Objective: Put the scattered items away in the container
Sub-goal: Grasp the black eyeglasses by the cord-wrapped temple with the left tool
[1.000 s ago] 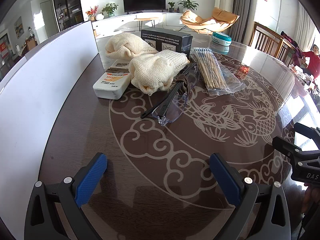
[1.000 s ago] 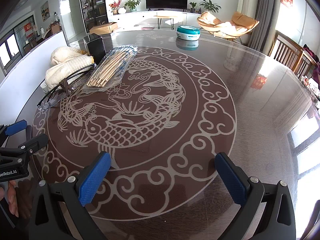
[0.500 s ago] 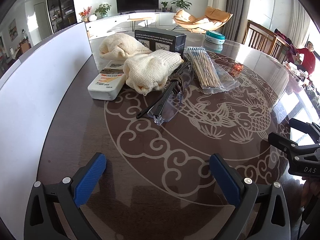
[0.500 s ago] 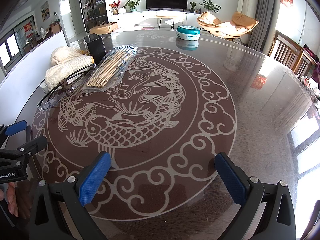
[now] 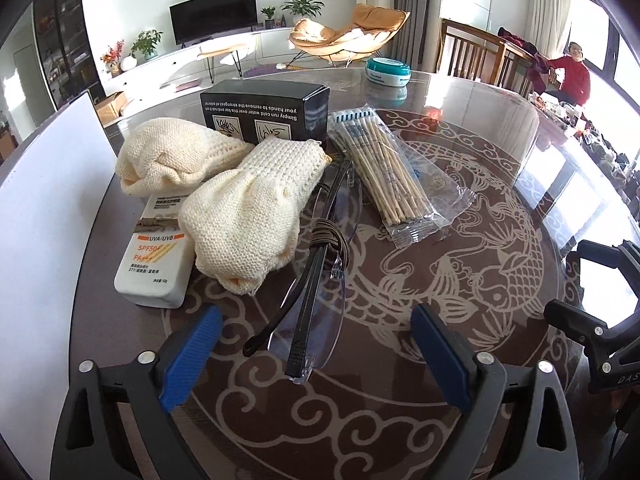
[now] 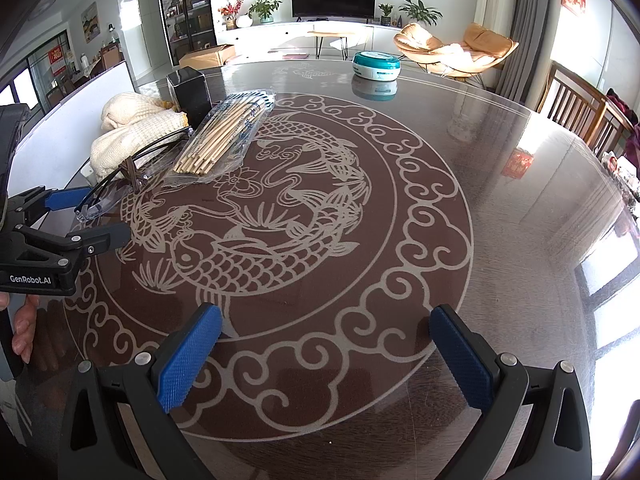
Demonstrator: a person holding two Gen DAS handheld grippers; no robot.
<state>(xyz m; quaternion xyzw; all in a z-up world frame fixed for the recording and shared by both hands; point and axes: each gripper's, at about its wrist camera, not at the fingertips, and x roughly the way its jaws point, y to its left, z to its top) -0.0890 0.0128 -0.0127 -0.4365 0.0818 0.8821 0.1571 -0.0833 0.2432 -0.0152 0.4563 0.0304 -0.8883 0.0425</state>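
The safety glasses (image 5: 316, 280) lie on the round worktop (image 5: 500, 380), folded, with their long axis running from the near clear lens end toward the far side, where they meet the knitted pieces; a brown cord (image 5: 328, 240) is wrapped around the middle of the frame. The near end of the glasses sits between the blue pads of the left hand-held gripper (image 5: 316, 354), whose jaws have just been closing in but stand apart from the frame, not pressing on it.

Just left of the glasses lie two cream knitted gloves (image 5: 252, 208), one nearer and touching the frame, one behind it. A single white sunscreen tube (image 5: 154, 264) lies partly under the nearer glove, its long axis pointing toward the camera. Just right of the glasses is one clear packet of wooden sticks (image 5: 384, 172), its length running near to far, parallel to the glasses. Behind the gloves stands one black printed box (image 5: 264, 114). Farther off on the worktop is one teal-and-white round container (image 5: 388, 72), well apart from the cluster. A white panel (image 5: 52, 216) stands along the left edge.

The right hand-held gripper (image 6: 326, 354) hangs over bare patterned worktop with its jaws spread wide and nothing between them.
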